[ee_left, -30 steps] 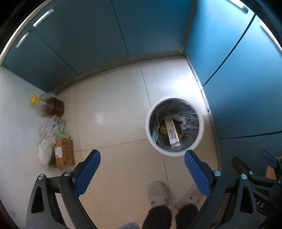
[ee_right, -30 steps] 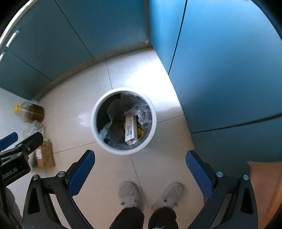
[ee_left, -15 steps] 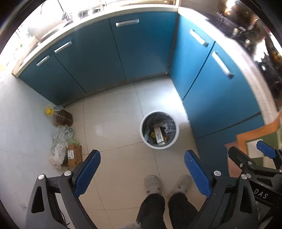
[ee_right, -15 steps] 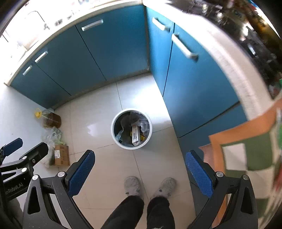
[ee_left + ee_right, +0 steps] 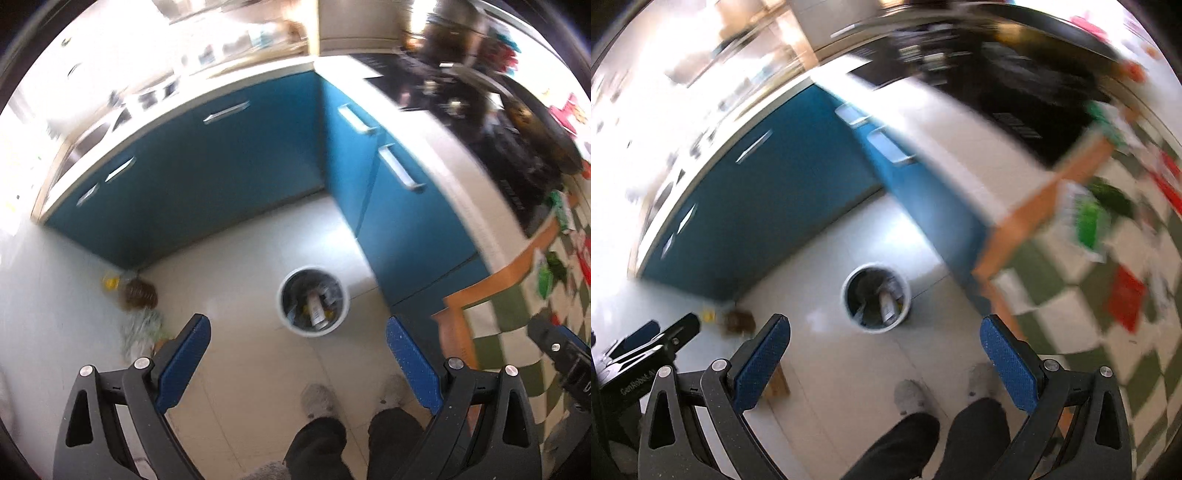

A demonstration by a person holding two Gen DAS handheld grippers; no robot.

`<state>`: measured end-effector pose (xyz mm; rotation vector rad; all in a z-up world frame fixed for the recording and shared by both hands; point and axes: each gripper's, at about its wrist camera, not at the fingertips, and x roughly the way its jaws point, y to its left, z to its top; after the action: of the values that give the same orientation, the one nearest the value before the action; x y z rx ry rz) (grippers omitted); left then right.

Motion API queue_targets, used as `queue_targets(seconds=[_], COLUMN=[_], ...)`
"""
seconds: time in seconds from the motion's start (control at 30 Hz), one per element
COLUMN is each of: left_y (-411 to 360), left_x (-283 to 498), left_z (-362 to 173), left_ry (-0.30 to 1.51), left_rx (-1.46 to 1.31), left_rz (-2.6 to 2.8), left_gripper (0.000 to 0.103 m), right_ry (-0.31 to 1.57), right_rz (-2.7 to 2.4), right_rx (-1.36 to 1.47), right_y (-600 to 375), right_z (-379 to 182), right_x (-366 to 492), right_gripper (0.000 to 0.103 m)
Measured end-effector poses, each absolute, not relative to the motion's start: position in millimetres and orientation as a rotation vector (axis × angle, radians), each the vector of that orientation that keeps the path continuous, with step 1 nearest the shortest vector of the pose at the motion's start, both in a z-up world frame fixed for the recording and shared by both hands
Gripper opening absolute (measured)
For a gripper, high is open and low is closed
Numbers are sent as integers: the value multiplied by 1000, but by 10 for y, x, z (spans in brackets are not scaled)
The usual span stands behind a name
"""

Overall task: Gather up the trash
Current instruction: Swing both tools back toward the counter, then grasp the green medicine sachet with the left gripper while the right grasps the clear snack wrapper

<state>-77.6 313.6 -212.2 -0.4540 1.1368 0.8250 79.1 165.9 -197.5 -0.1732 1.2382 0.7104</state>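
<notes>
Oil bottle [image 5: 138, 293]: it stands on the floor at far left, near the blue cabinets [image 5: 207, 177].
Plastic bags [image 5: 142, 328]: they lie just beside the bottle.
Left gripper [image 5: 298, 338]: jaws spread wide, nothing between them, held high above the floor.
Trash bin [image 5: 313, 297]: white and round, on the tiled floor [image 5: 236, 295] near the cabinet corner; it holds crumpled wrappers and a white box.
Right gripper [image 5: 884, 332]: jaws spread wide and empty, also above the floor.
Table [image 5: 509, 314]: at far right, with a green-white checked cloth; green and red packets [image 5: 1089, 221] lie on it, blurred.
</notes>
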Motion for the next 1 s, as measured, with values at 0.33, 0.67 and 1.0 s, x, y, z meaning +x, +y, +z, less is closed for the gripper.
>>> queue_targets(seconds=[0.33, 0.67, 1.0], left_y=[2100, 1474, 1436], left_x=[1471, 2462, 2346], left_z=[-2553, -3247, -3019], left_ry=[1286, 1414, 1382], left_rx=[-413, -345, -322], left_rz=[479, 352, 402], left_gripper=[97, 56, 0], right_ry=[1293, 1314, 1342], right_rz=[335, 324, 361], right_rx=[-189, -288, -124], right_y=[-55, -318, -885], right_z=[-2525, -3006, -2823], right_x=[2521, 3061, 3268], right_gripper=[103, 44, 1])
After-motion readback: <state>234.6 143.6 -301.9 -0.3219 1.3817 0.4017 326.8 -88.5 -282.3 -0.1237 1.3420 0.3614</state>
